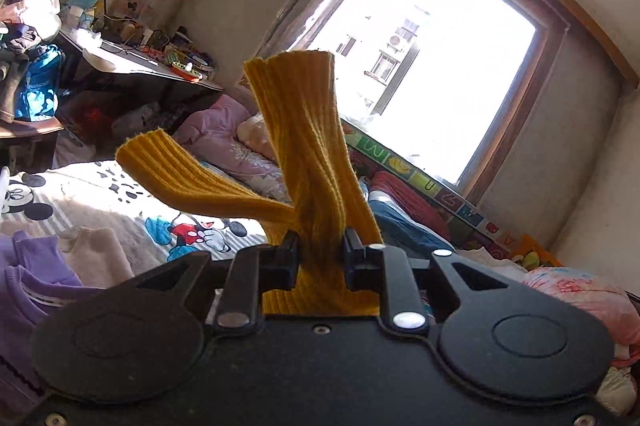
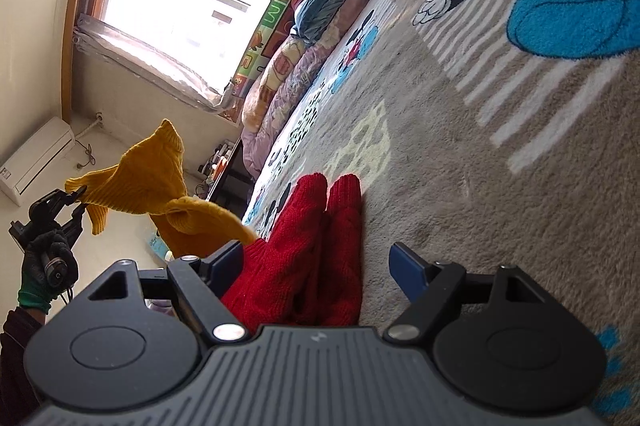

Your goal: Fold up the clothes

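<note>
My left jaws [image 1: 320, 246] pinched the mustard ribbed knit garment [image 1: 308, 145], held aloft. Right jaws [image 2: 318, 266] stood spread, nearer the red knit garment [image 2: 308, 250] lying lengthwise ahead on the bed [image 2: 460, 153].

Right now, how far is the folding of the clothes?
Done: the red sweater looks folded on the blanket. In hand: the left gripper is shut on the yellow sweater, lifted and unfolded; the right gripper is open. Left: the purple clothes lie loose.
</note>
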